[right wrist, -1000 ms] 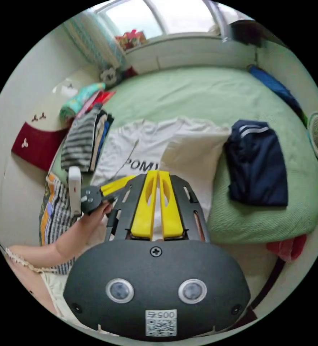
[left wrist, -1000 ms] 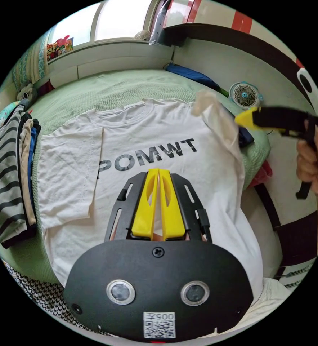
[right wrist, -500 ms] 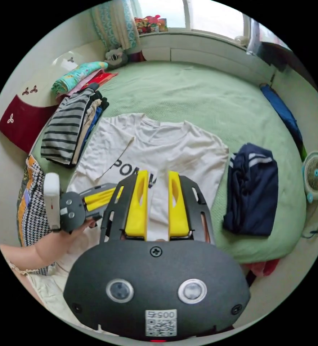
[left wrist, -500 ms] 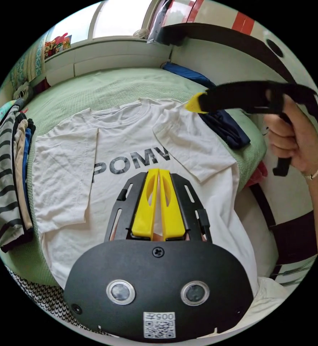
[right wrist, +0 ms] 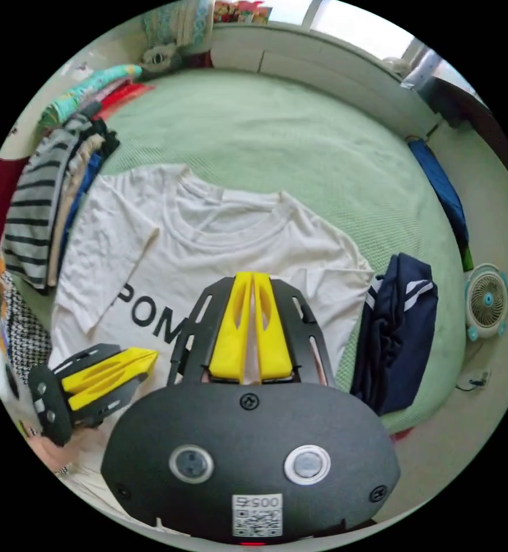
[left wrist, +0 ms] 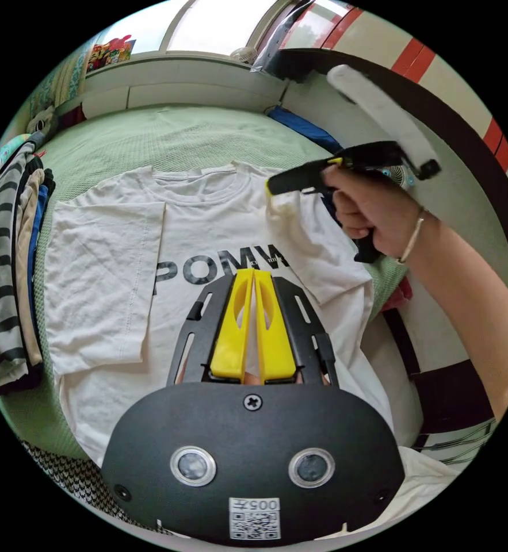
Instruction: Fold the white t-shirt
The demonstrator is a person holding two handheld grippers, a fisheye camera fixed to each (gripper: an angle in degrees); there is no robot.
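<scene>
**White T-shirt, part-folded, on green bed**

Item: white t-shirt (left wrist: 219, 241), lying flat and print-side up on a green bed cover (left wrist: 167, 132). Both sleeves are turned inward over the chest, covering the two ends of the dark lettering. Its long axis runs from the collar, which points toward the window wall, to the hem, which lies at the near edge of the bed beneath the cameras.

Tools: left gripper (left wrist: 252, 276), yellow jaws closed together with nothing seen between them, poised over the lower half of the shirt; also seen low in the right gripper view (right wrist: 144, 359). Right gripper (left wrist: 272, 187), held in a hand (left wrist: 374, 215), its tip at the folded sleeve near the shoulder seam. In its own view (right wrist: 252, 282) the jaws stand close together above the chest; whether cloth is pinched between them cannot be told.

Surface and room: bed cover finely textured. A stack of folded clothes (left wrist: 9, 259), striped piece on top, sits just beside one side of the shirt. A folded navy garment (right wrist: 400, 333) lies by the other side. A small fan (right wrist: 487, 302) stands past the bed edge. A window (left wrist: 207, 29) above a pale ledge closes the far end.
</scene>
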